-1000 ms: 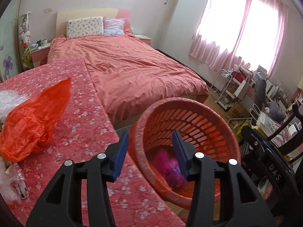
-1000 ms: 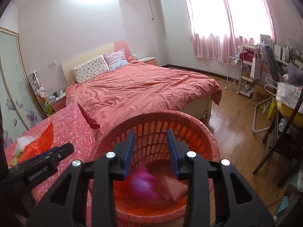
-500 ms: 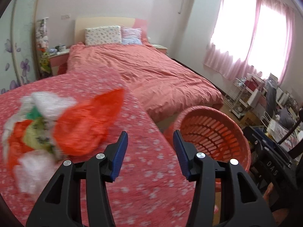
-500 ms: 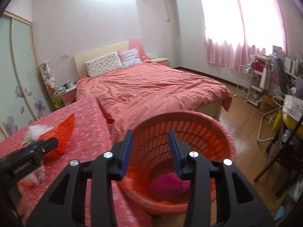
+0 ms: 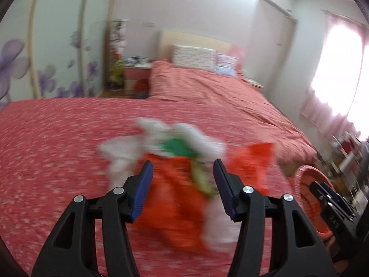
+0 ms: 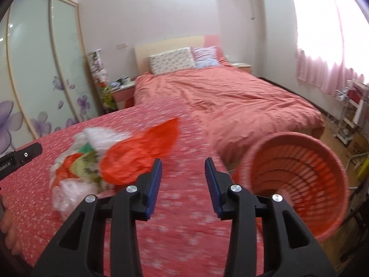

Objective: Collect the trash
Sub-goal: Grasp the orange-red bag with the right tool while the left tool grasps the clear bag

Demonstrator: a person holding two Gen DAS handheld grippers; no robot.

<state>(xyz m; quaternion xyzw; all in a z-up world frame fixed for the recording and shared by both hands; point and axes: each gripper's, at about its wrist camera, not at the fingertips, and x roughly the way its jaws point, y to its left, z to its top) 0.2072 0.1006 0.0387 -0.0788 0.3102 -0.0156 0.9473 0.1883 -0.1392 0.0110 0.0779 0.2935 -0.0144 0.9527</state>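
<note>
A blurred heap of trash [image 5: 184, 161] lies on the table with the red flowered cloth [image 5: 57, 150]: an orange plastic bag [image 6: 138, 152], white plastic and something green. My left gripper [image 5: 182, 164] points at the heap from close by. Its jaws are opening, the heap shows in the gap and the pads do not press on it. My right gripper [image 6: 183, 161] is open over bare cloth, right of the heap [image 6: 92, 161], with nothing between its fingers. The orange slatted basket [image 6: 299, 180] stands off the table's right edge.
A bed with a pink cover [image 6: 230, 97] lies beyond the table. Flowered sliding wardrobe doors [image 6: 46, 69] fill the left wall, with a nightstand [image 6: 122, 90] beside them. A wire rack [image 6: 350, 106] and curtained windows are at the right. A hand [image 6: 9, 226] shows at the lower left.
Both views have swung left, away from the basket and onto the table. The trash heap now sits straight ahead of the left gripper, whose jaws stand a little wider.
</note>
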